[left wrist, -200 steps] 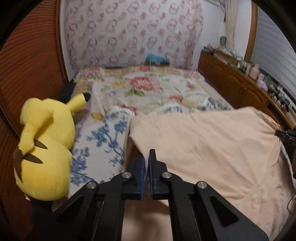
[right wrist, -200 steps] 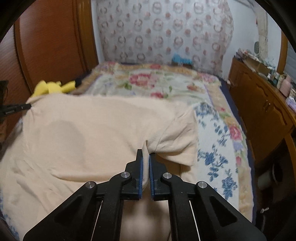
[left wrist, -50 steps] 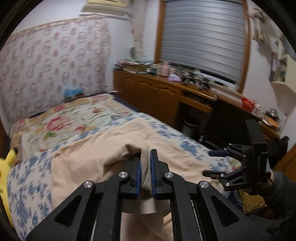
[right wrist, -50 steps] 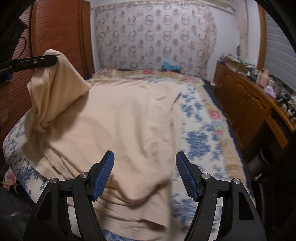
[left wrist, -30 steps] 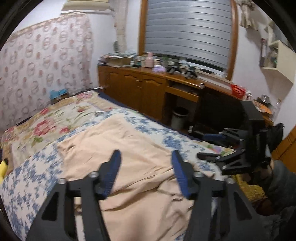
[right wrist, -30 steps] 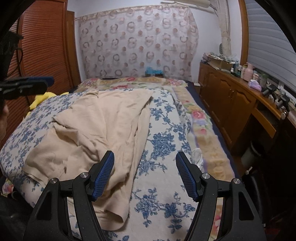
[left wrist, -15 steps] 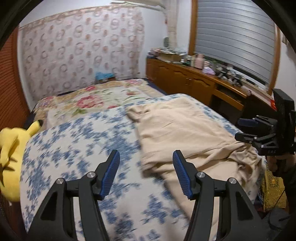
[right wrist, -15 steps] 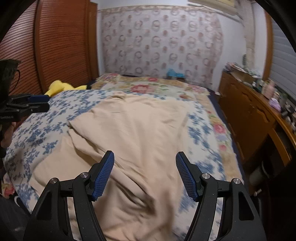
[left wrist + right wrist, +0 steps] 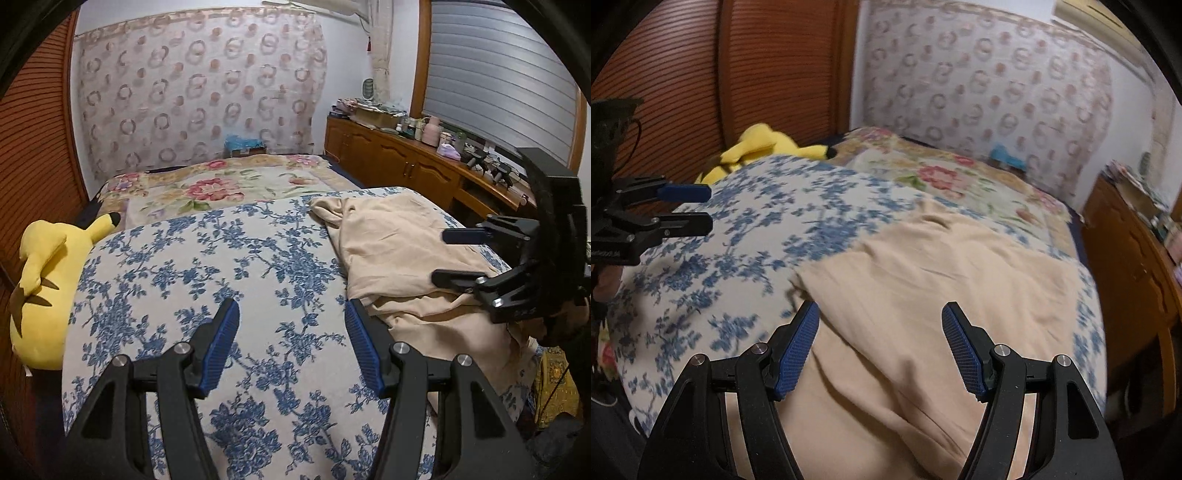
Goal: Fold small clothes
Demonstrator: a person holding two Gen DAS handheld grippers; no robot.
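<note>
Left wrist view: the left gripper (image 9: 291, 332), which pinched the cloth (image 9: 399, 254) a moment ago, now hangs spread and empty over the bedspread (image 9: 207, 266) — cloth at right. Right wrist view: the right gripper (image 9: 881, 338), fingers spread, hovers over it at lower centre — one fold laid, next due.

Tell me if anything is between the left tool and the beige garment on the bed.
Nothing visible. The left tool is open over bare blue-flowered bedspread, and the beige garment lies just to its right. The yellow plush toy sits on the opposite side.
</note>
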